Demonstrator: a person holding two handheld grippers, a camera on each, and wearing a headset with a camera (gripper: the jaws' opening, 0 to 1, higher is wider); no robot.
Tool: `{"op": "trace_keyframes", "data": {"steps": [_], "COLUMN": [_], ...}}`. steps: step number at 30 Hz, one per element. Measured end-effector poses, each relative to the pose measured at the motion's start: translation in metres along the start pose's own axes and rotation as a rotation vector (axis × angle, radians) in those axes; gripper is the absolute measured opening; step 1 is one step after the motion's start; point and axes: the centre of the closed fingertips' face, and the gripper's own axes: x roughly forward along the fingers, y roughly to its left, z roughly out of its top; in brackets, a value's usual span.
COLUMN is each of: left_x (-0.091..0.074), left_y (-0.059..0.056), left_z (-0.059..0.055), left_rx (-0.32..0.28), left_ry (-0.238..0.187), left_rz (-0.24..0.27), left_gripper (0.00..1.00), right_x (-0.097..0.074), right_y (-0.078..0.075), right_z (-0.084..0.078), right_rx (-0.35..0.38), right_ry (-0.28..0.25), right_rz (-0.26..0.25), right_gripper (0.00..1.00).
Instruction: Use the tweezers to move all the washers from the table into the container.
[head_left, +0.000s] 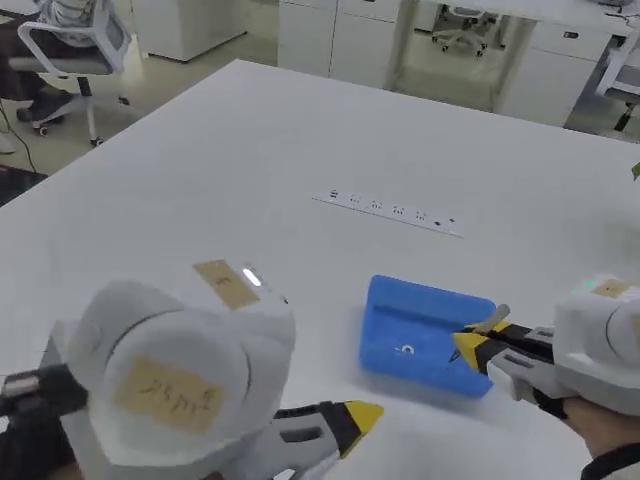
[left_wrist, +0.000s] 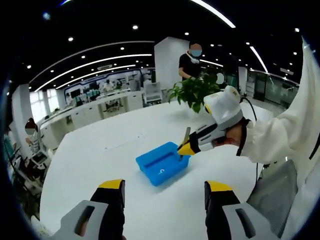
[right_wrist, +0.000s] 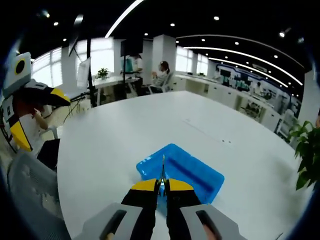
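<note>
Right claw (right_wrist: 162, 185): narrow, clamped on the tweezers (right_wrist: 163, 169), tips above the container (head_left: 430, 308).
Left claw (left_wrist: 165, 185): wide, empty, near the container.
Washer (head_left: 404, 350): inside the container; probably light, thin, slippery; pinch its rim.

container (head_left: 425, 305) on table (head_left: 300, 140), power strip (head_left: 388, 211) behind
</note>
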Motion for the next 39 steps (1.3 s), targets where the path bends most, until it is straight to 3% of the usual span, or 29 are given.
{"op": "trace_keyframes", "data": {"steps": [1, 4, 7, 8, 10, 12, 14, 19, 30, 32, 34, 39], "left_x": [0.001, 0.001, 0.001, 0.001, -0.001, -0.004, -0.005, -0.010, -0.022, -0.024, -0.026, -0.027], "left_y": [-0.006, -0.017, -0.031, -0.038, -0.049, -0.054, -0.062, -0.082, -0.101, -0.103, -0.107, -0.112], "left_z": [0.002, 0.009, 0.017, 0.020, 0.023, 0.031, 0.030, 0.029, 0.034, 0.033, 0.032, 0.029], "left_rx": [0.019, 0.057, 0.055, 0.046, 0.049, 0.108, 0.104, 0.089, 0.117, 0.141, 0.206, 0.222], "left_ry": [0.005, 0.002, -0.019, -0.031, -0.039, -0.085, -0.076, -0.068, -0.068, -0.076, -0.091, -0.098], "left_rz": [-0.035, -0.074, -0.147, -0.194, -0.272, -0.303, -0.339, -0.465, -0.591, -0.606, -0.625, -0.647], "left_gripper": [0.63, 0.61, 0.55, 0.53, 0.44, 0.30, 0.21, 0.19, 0.11, 0.07, 0.02, 0.00], "right_x": [-0.003, -0.013, -0.027, -0.031, -0.037, -0.044, -0.050, -0.061, -0.082, -0.085, -0.086, -0.089], "right_y": [0.006, 0.027, 0.062, 0.070, 0.081, 0.093, 0.104, 0.126, 0.147, 0.151, 0.153, 0.156], "right_z": [0.000, 0.002, -0.001, -0.002, -0.004, -0.006, -0.006, -0.005, 0.005, 0.005, 0.005, 0.003], "right_rx": [-0.021, -0.048, -0.067, -0.077, -0.106, -0.122, -0.122, -0.140, -0.175, -0.184, -0.188, -0.198], "right_ry": [0.005, 0.002, 0.015, 0.021, 0.027, 0.033, 0.032, 0.045, 0.035, 0.037, 0.039, 0.050], "right_rz": [0.009, 0.046, 0.143, 0.168, 0.182, 0.201, 0.230, 0.303, 0.367, 0.378, 0.389, 0.408], "right_gripper": [0.02, 0.02, 0.03, 0.03, 0.02, 0.03, 0.03, 0.03, 0.03, 0.03, 0.03, 0.03]}}
